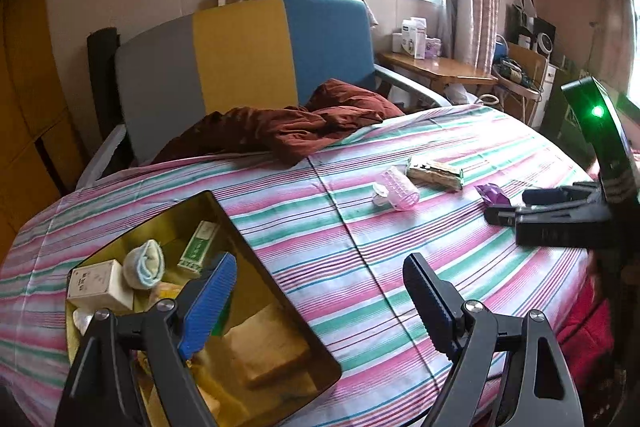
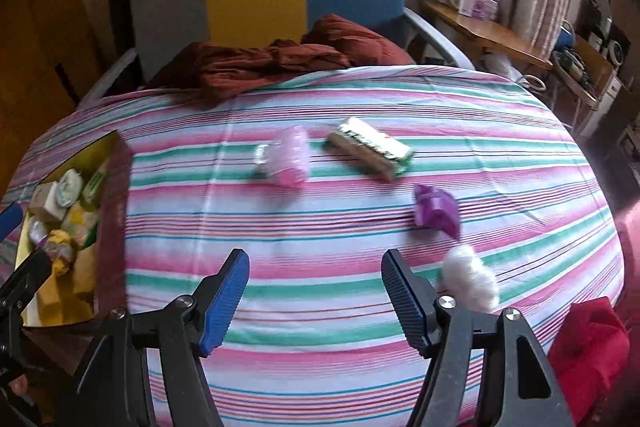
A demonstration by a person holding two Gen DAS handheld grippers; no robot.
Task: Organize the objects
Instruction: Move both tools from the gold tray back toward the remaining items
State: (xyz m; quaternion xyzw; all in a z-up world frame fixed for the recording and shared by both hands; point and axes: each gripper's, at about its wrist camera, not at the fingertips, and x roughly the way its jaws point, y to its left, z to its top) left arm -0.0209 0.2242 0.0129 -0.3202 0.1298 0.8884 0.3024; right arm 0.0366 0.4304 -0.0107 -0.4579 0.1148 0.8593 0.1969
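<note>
The left gripper hangs over the near left part of the striped tablecloth, its jaws spread wide with nothing between them; its left finger sits above the open gold tin. The right gripper hovers over the near middle of the cloth, jaws likewise spread and empty, and tilts steeply down. In the left wrist view it shows at the right edge, its fingertips close to the purple wrapper.

Loose things lie on the cloth beyond the right gripper: a pink hair roller at the centre, a green-edged packet just right of it and a little farther, the purple wrapper nearer and to the right, and a white cotton ball just beside the right gripper's right finger. A red cloth lies at the near right edge.

The tin stands at the near left of the table. Inside are a white box, a rolled pale sock, a small green-and-white box, and tan blocks at its near end; other small things inside are too blurred to name.

A rust-brown cloth is heaped at the far edge of the table, in front of a chair with a grey, yellow and blue back.
</note>
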